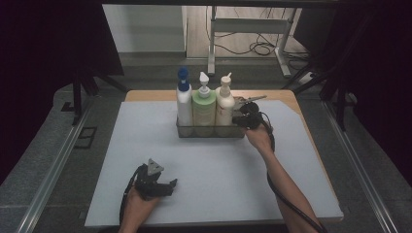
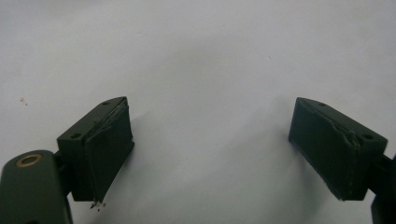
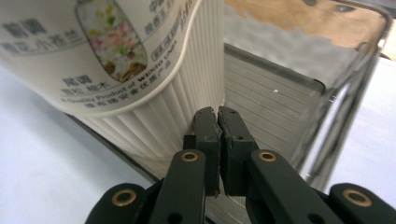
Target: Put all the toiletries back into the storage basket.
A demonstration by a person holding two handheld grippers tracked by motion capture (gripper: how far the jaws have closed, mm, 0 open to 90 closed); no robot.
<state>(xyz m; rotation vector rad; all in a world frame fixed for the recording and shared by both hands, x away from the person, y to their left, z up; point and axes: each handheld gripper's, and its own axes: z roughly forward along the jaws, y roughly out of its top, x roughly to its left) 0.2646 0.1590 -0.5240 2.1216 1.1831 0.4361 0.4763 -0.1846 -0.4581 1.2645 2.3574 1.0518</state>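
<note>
The high view is dim overall; its left and right edges sink into near black, while the brightest patch lies at twelve o'clock on the floor beyond the table (image 1: 145, 160). The pale table surface is evenly lit, without glare. The bottles (image 1: 204, 104) look slightly soft. In the left gripper view the fingers (image 2: 100, 149) cast faint, diffuse shadows on the surface, and grain shows throughout. In the right gripper view the cream bottle (image 3: 140, 70) is blurred toward ten o'clock, its ribs sharper near the centre, and the basket wall (image 3: 261, 93) curves at the edges.
</note>
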